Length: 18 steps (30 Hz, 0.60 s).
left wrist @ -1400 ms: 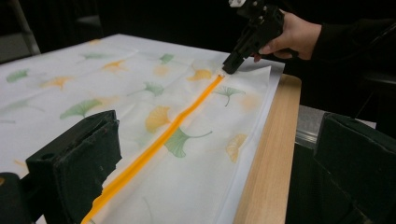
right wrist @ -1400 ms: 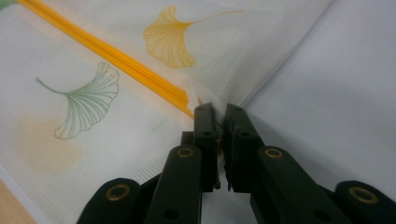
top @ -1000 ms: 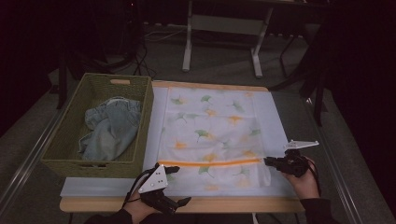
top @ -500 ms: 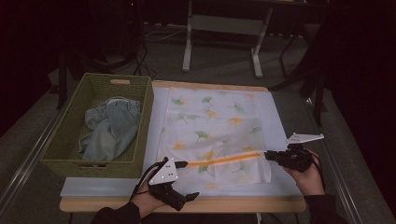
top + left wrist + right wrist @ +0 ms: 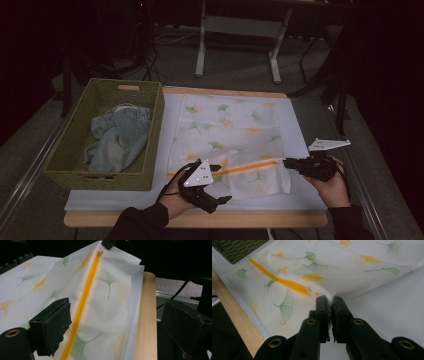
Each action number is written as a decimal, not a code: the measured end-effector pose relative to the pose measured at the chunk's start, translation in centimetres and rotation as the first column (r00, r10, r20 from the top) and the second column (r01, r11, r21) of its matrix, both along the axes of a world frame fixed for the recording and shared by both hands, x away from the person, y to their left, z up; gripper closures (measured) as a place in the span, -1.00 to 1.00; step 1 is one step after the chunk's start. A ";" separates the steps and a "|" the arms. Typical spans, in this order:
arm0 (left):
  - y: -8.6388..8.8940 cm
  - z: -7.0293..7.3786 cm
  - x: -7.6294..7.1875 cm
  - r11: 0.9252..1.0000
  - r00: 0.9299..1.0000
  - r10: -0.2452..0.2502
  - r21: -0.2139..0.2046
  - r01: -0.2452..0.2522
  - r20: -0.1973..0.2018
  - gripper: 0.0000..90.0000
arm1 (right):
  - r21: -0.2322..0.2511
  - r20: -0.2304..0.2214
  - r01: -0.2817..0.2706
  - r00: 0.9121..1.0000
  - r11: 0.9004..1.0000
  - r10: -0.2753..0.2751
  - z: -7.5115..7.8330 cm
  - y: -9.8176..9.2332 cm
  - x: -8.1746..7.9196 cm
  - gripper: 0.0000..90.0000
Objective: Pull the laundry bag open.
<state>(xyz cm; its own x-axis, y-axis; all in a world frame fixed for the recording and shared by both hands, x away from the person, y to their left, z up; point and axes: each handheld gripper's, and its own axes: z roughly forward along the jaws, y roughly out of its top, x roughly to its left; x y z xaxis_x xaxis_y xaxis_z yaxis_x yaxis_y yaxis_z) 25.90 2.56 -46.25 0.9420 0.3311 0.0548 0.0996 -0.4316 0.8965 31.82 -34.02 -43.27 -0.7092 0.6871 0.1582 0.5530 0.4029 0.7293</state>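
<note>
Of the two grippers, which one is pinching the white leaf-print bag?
The right gripper: its jaws are shut on the bag beside the orange zipper's end. The left gripper stands open.

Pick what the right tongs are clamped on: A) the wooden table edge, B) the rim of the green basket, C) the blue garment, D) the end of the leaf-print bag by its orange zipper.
D: in the right gripper view the right tongs pinch the white fabric of the leaf-print bag just where the orange zipper ends.
</note>
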 end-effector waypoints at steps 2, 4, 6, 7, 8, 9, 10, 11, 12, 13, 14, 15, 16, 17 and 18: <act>-0.9 0.2 0.3 1.000 1.000 -0.008 0.009 0.008 0.017 -0.68 | 0.002 0.004 -0.003 1.000 1.000 0.003 0.1 0.0 0.0 0.87; -1.8 0.5 0.6 0.999 1.000 -0.023 0.024 0.022 0.010 -0.67 | 0.008 0.002 -0.007 1.000 1.000 0.007 0.3 0.0 -0.1 0.87; -2.6 0.8 0.9 0.999 0.999 -0.033 0.036 0.033 0.007 -0.65 | 0.003 0.008 -0.009 1.000 1.000 0.009 0.4 0.1 -0.2 0.87; -3.0 0.9 1.0 0.999 0.999 -0.038 0.035 0.038 0.003 -0.65 | 0.004 0.009 -0.010 1.000 1.000 0.010 0.4 0.1 -0.2 0.87; -3.4 1.0 1.2 0.998 0.999 -0.041 0.037 0.041 0.001 -0.64 | 0.000 0.009 -0.009 1.000 1.000 0.009 0.5 0.1 -0.2 0.87; -3.7 1.1 1.3 0.998 0.999 -0.044 0.037 0.044 -0.003 -0.62 | 0.000 0.010 -0.010 1.000 1.000 0.010 0.5 0.2 -0.2 0.87; -4.1 1.2 1.5 0.998 0.999 -0.042 0.038 0.042 -0.006 -0.61 | 0.002 0.009 -0.011 1.000 1.000 0.011 0.5 0.2 -0.2 0.87; -4.5 1.3 1.6 0.998 0.999 -0.041 0.039 0.042 -0.010 -0.61 | 0.002 0.006 -0.012 1.000 1.000 0.012 0.5 0.3 -0.3 0.87; -4.8 1.4 1.8 0.998 0.999 -0.045 0.042 0.046 -0.019 -0.60 | -0.003 0.008 -0.014 1.000 1.000 0.014 0.5 0.4 -0.3 0.87; -5.1 1.4 1.9 0.998 0.999 -0.045 0.040 0.046 -0.027 -0.58 | -0.003 0.009 -0.016 1.000 1.000 0.016 0.5 0.4 -0.3 0.87; -5.1 1.4 1.9 0.998 0.999 -0.045 0.040 0.046 -0.027 -0.56 | -0.003 0.009 -0.016 1.000 1.000 0.016 0.5 0.4 -0.3 0.87; -5.7 1.5 2.2 0.998 0.998 -0.049 0.040 0.051 -0.041 -0.56 | -0.002 0.009 -0.020 1.000 1.000 0.020 0.6 0.5 -0.3 0.87; -6.0 1.5 2.3 0.998 0.998 -0.049 0.048 0.051 -0.041 -0.53 | -0.003 0.009 -0.021 1.000 1.000 0.021 0.6 0.6 -0.4 0.87; -6.2 1.5 2.5 0.997 0.998 -0.049 0.050 0.052 -0.047 -0.53 | -0.004 0.007 -0.023 1.000 1.000 0.023 0.6 0.6 -0.4 0.87; -6.4 1.5 2.6 0.997 0.997 -0.049 0.049 0.051 -0.055 -0.50 | -0.005 0.011 -0.025 1.000 1.000 0.025 0.7 0.6 -0.4 0.87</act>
<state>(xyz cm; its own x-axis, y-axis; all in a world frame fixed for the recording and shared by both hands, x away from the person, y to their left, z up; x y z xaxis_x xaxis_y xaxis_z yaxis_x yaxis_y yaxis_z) 28.55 -3.81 -44.76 0.9593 0.2817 0.0189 0.1245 -0.4821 0.8672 31.42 -33.40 -42.61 -0.7278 0.6700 0.1465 0.5345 0.4203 0.7333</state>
